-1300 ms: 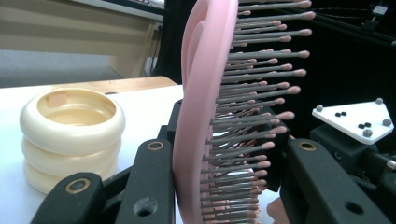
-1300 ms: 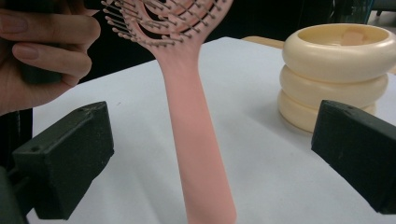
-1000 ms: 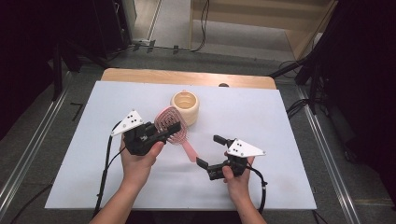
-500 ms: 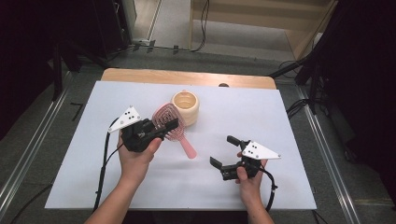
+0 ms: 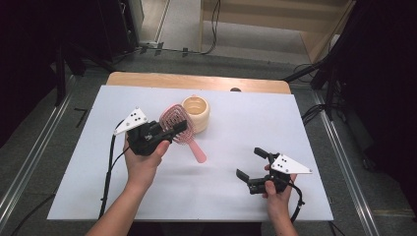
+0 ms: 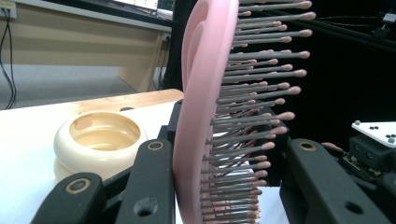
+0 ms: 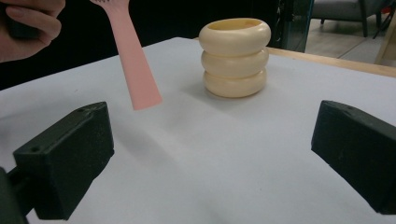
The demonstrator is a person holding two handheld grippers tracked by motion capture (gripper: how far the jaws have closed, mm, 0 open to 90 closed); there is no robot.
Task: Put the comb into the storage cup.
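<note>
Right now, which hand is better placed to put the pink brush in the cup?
Left, probably. Its tongs grip the pink brush right beside the cup; the right tongs are open, empty, farther away.

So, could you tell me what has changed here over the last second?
The right gripper let go of the pink hairbrush's handle and drew back to the table's near right, jaws open. The left gripper keeps the brush head clamped; the cream cup stayed put.
</note>
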